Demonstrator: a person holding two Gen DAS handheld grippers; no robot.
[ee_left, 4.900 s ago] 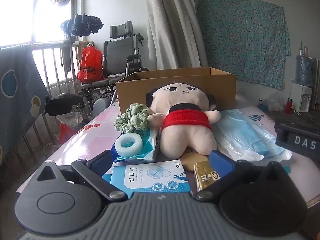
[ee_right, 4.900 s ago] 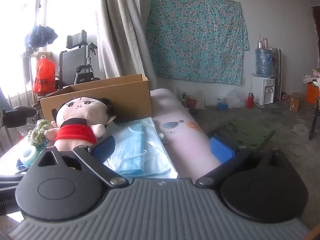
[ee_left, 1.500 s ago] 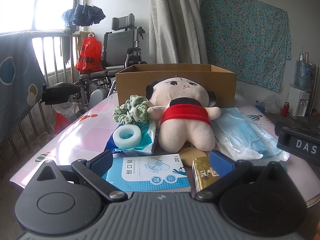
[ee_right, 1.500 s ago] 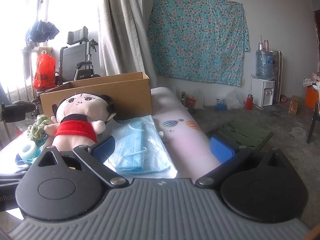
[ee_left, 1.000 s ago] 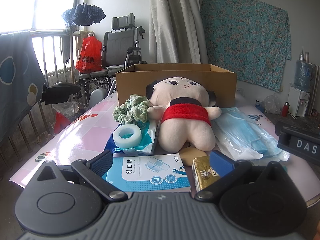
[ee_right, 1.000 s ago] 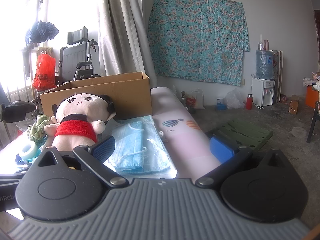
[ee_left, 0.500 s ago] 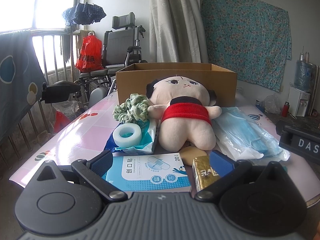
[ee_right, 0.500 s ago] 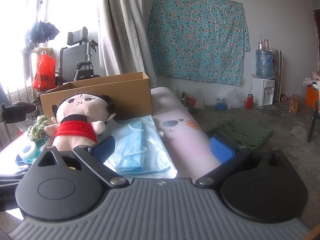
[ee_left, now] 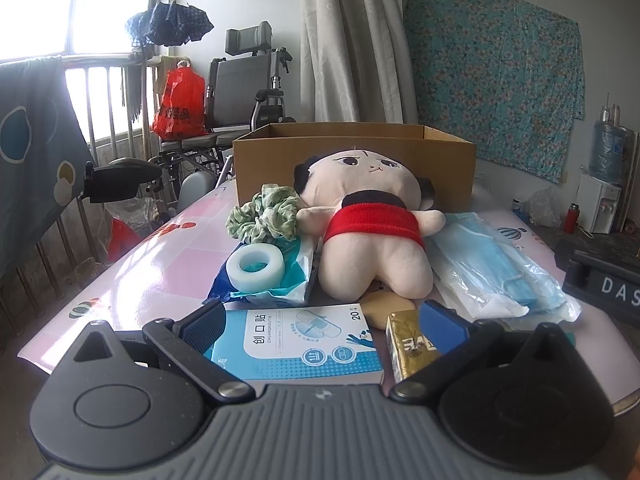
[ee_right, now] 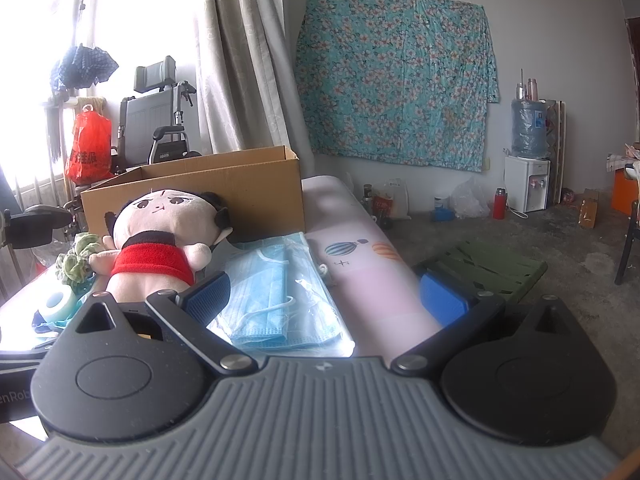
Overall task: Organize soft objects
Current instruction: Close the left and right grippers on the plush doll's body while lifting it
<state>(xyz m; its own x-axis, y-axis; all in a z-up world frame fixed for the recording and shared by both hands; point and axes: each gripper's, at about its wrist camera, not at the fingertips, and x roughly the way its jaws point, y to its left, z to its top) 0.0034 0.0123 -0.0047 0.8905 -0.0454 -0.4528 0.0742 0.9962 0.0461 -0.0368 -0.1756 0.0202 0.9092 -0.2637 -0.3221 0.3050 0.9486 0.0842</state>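
A plush doll (ee_left: 372,216) (ee_right: 156,240) in a red top lies on its back on the pink table (ee_left: 160,264), in front of an open cardboard box (ee_left: 352,152) (ee_right: 224,188). A green scrunchie (ee_left: 264,216) (ee_right: 74,260) rests at its left arm. A clear bag of blue face masks (ee_left: 496,264) (ee_right: 276,288) lies to its right. My left gripper (ee_left: 324,326) is open near the table's front edge, over a blue plaster box (ee_left: 296,344) and a gold packet (ee_left: 410,346). My right gripper (ee_right: 324,294) is open and empty, low over the mask bag.
A white tape roll (ee_left: 256,268) sits on a blue-white pouch (ee_left: 292,276). Beyond the table stand a wheelchair (ee_left: 240,96), a red bag (ee_left: 180,100) and window rails at left. A green stool (ee_right: 488,268) and a water dispenser (ee_right: 528,160) are at right.
Both views have barely shifted over the last second; the left view rose slightly since the oldest frame. Nothing on the table has moved and both grippers stay open.
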